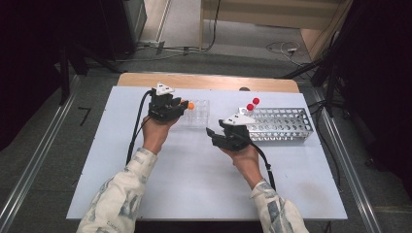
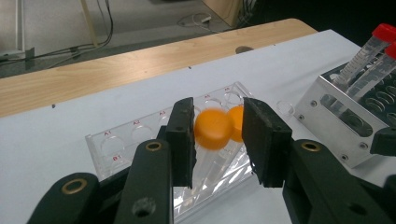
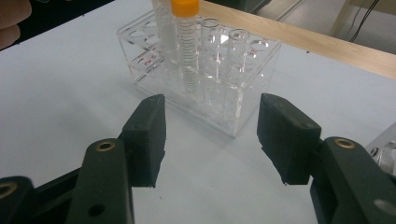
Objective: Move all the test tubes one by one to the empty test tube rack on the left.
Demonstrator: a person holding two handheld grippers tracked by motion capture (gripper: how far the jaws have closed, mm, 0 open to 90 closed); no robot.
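- Tubes first: an orange-capped tube [image 2: 213,129] stands in the clear plastic rack [image 1: 197,114], seated in one of its wells, and in the left gripper view a second orange cap [image 2: 236,122] sits just behind it.
- Left gripper [image 1: 180,106] hangs over the near end of that rack, its jaws to either side of the front orange cap (blurred in the left gripper view). The left pad is at the cap's edge, while a sliver of the rear cap shows between the front cap and the right pad, so the grip looks released rather than clamped.
- Right gripper [image 1: 210,136] is held above the bare white table [image 1: 194,179], between the two racks, its jaws standing well apart with nothing between them. In the right gripper view it faces the clear rack, where the orange-capped tube stands upright with its printed scale showing.
- Metal rack [image 1: 284,125], perforated and silver, lies to the right of the right gripper, near the table's right edge. Two red-capped tubes [image 1: 252,104] lean out of its left end.
- Both hands come in from the near side in patterned sleeves [image 1: 121,194], and a black cable [image 1: 137,127] trails from the left gripper along the forearm.
- Behind the white top runs a wooden table edge [image 1: 209,81], with loose wires on the floor beyond it.
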